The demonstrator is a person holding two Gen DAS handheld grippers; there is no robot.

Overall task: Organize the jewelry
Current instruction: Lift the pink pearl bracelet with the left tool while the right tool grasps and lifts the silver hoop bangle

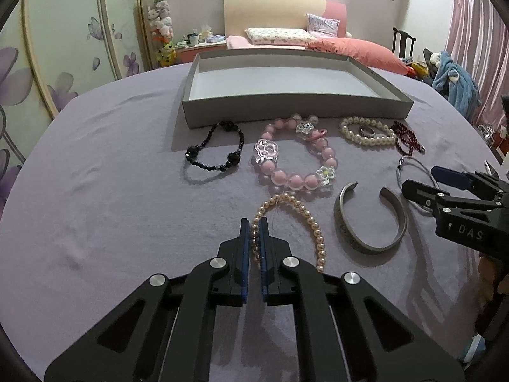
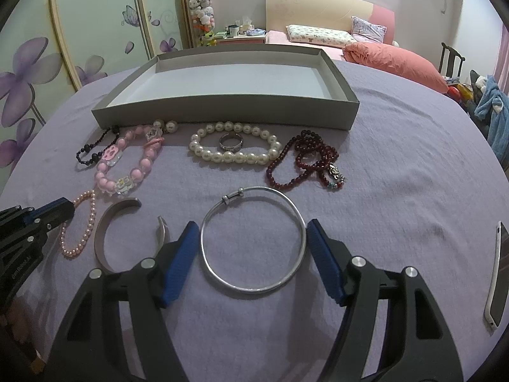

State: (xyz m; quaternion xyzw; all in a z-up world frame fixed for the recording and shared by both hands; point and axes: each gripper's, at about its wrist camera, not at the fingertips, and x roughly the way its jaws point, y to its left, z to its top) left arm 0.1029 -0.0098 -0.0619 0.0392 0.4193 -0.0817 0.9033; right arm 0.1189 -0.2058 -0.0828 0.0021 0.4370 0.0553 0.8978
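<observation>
At nine o'clock of the group a black bead bracelet (image 1: 215, 147) is laid on the purple cloth (image 1: 95, 191), the grey tray (image 1: 296, 113) standing at twelve. The peach pearl strand (image 1: 313, 227) is pinched between the blue pads of the left gripper (image 1: 254, 227). A pink bead bracelet (image 1: 296, 156) and a grey cuff (image 1: 370, 219) are set further right. At three o'clock the right gripper (image 2: 253, 234) is spread wide around the thin silver bangle (image 2: 254, 238) (neither pad is seen touching it).
</observation>
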